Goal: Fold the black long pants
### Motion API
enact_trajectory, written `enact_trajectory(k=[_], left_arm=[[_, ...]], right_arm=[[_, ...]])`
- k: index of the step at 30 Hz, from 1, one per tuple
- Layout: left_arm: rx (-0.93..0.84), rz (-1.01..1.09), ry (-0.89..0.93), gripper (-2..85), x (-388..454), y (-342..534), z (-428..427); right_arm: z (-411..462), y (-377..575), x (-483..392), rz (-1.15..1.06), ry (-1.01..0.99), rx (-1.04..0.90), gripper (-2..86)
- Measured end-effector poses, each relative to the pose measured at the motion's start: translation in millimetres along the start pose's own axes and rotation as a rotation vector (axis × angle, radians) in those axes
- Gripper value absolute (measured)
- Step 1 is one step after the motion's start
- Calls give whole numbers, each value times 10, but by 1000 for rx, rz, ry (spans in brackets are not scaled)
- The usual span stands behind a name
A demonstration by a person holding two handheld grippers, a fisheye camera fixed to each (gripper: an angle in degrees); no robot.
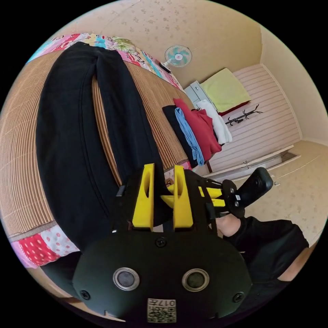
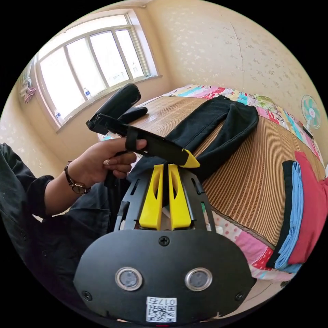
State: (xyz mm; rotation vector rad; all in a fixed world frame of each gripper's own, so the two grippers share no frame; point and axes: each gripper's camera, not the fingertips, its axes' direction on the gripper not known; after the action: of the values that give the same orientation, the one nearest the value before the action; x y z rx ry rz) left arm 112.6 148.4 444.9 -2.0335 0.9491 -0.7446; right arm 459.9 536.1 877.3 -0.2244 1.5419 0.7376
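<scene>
black long pants (image 1: 75, 143) lying flat along the woven mat (image 1: 20, 153) — waist overhanging the near bed edge | left gripper (image 1: 163, 171) gripping waistband | right gripper (image 2: 164, 168) clenching the waist fabric | folded clothes stack (image 2: 300, 212) sitting well right

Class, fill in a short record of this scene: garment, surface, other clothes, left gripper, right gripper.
garment: black long pants, spread flat, legs apart
surface: woven mat on a bed
other clothes: folded stack beside the pants
left gripper: at the pants' near end, grip unclear
right gripper: jaws nearly together at the pants' edge, grip unclear
</scene>
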Motion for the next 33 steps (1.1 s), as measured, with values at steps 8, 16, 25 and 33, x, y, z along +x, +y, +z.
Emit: enact_trajectory(k=[8,16,25,33], left_arm=[[174,-27,96,8,-741,447,-244],[238,-72,58,3,-1130,712,-383],[187,-13,-99,5,-919,679,-275],[234,-49,10,0,-1139,750,-254]], right_arm=[[157,-564,651,-183,-416,-139,51],[598,-2395,3791,361,-333,14,90],[2077,-3717,5711,908,-143,137,116],[2862,-4529,5644,840,195,43,58]])
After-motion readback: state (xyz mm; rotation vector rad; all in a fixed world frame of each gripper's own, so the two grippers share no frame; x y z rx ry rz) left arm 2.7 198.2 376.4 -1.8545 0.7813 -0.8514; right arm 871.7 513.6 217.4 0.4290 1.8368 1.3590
